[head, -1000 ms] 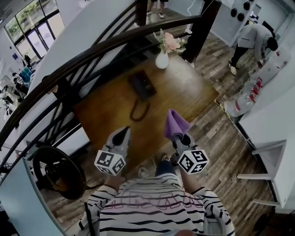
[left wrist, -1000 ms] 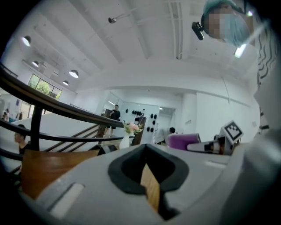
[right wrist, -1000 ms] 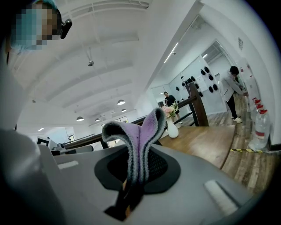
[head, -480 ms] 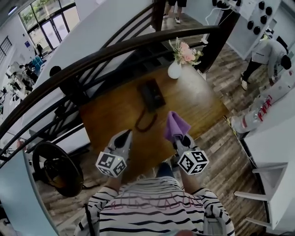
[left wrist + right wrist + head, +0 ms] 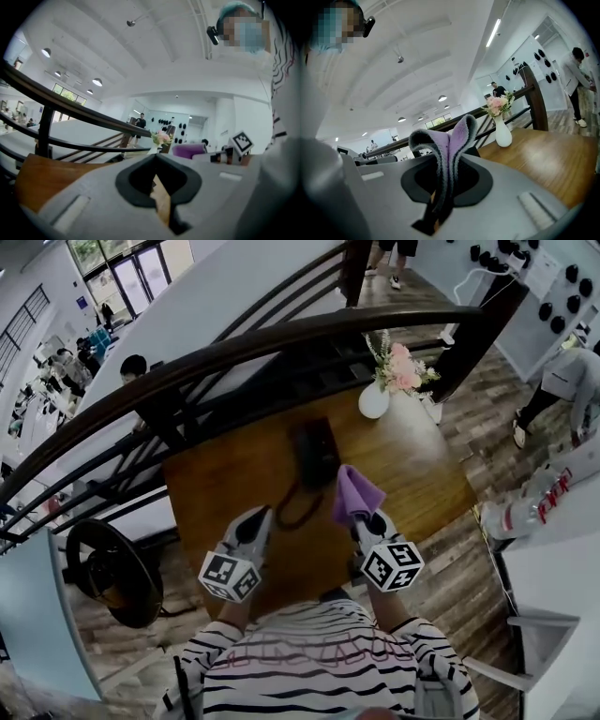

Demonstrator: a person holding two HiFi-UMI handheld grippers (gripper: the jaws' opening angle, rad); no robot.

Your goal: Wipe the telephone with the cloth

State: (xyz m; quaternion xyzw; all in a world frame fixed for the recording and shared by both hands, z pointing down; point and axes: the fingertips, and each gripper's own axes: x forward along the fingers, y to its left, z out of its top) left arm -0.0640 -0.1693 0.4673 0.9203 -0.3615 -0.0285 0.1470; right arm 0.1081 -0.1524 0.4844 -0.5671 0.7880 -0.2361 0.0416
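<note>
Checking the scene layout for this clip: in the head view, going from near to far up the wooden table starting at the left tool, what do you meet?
Left tool → telephone → white vase of flowers.

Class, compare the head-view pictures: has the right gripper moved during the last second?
Yes. The right gripper, shut on the cloth, has come forward, nearer the telephone.

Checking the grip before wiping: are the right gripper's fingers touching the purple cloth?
Touching. The right gripper view shows the purple cloth pinched between the shut fingers of the right gripper.
</note>
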